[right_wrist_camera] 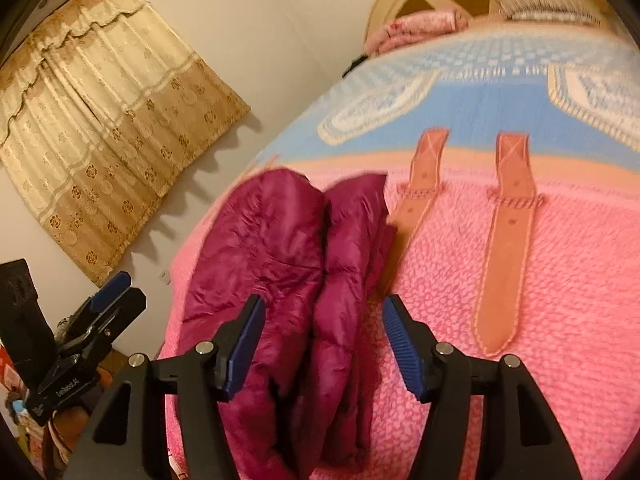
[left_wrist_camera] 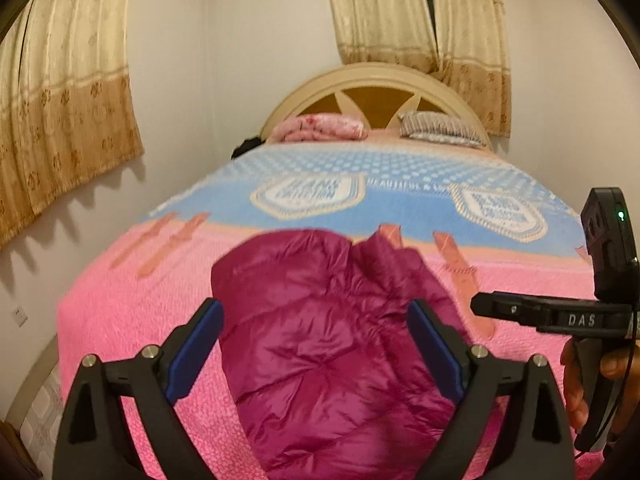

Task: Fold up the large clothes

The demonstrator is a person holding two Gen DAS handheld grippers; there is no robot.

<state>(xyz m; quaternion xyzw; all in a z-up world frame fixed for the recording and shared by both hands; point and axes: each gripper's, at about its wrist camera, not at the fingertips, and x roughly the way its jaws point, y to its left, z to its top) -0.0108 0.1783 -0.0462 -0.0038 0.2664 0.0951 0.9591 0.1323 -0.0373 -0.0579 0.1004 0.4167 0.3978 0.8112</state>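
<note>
A magenta puffer jacket (left_wrist_camera: 320, 364) lies folded into a long bundle on the pink bedspread (left_wrist_camera: 132, 312), near the bed's foot. My left gripper (left_wrist_camera: 314, 308) hovers over it, jaws wide open, the blue pads clear of the cloth. In the right wrist view the jacket (right_wrist_camera: 272, 248) shows two folded layers side by side. My right gripper (right_wrist_camera: 323, 300) stands open above its right half, nothing pinched. The right gripper (left_wrist_camera: 478, 304) also shows at the right edge of the left wrist view, held by a hand (left_wrist_camera: 580, 388). At the left of the right wrist view is the left gripper (right_wrist_camera: 128, 290).
The bedspread turns blue (left_wrist_camera: 400, 200) toward the arched headboard (left_wrist_camera: 376, 92), where a pink folded quilt (left_wrist_camera: 320, 128) and a striped pillow (left_wrist_camera: 440, 128) lie. Beige curtains (left_wrist_camera: 60, 120) hang on the left wall and behind the bed. The bed's left edge drops to the floor.
</note>
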